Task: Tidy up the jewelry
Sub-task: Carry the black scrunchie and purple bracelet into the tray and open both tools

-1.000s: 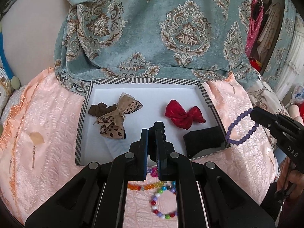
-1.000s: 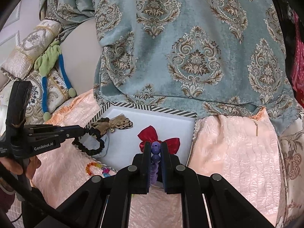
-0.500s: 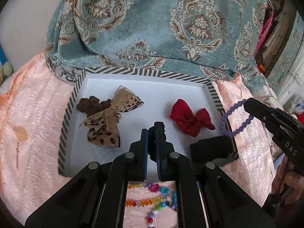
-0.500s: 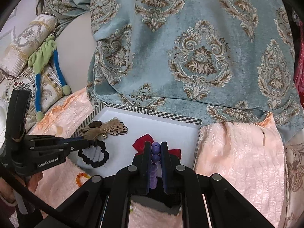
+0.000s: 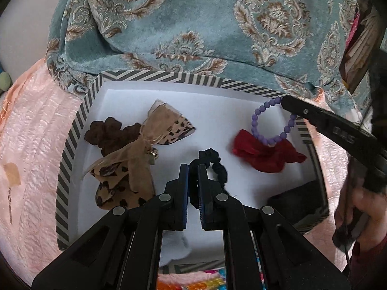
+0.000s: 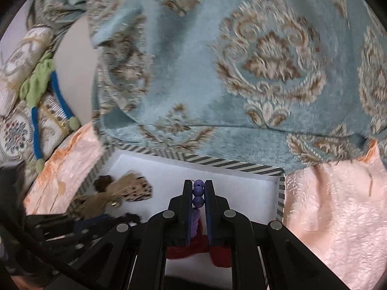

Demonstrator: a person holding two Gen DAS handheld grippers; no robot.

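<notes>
At the left of the striped tray (image 5: 72, 130) I see a brown scrunchie (image 5: 108, 135) touching a leopard-print bow (image 5: 130, 169). My left gripper (image 5: 192, 169) is clamped on a black scrunchie (image 5: 215, 163), which loops out past the fingertips, low over the tray's white floor. Further right, my right gripper (image 6: 198, 188) pinches a purple bead bracelet (image 5: 271, 123); its ring hangs from the tips, over the red bow (image 5: 266, 154) lying in the tray.

Box (image 5: 72, 130) rim black-and-white striped, inside white; bow (image 5: 266, 154) red; bracelet (image 5: 271, 120) purple; scrunchie (image 5: 217, 164) black; leopard-print tan bow (image 5: 135, 159); blanket (image 5: 217, 24) teal damask; bedspread (image 5: 31, 145) peach.
</notes>
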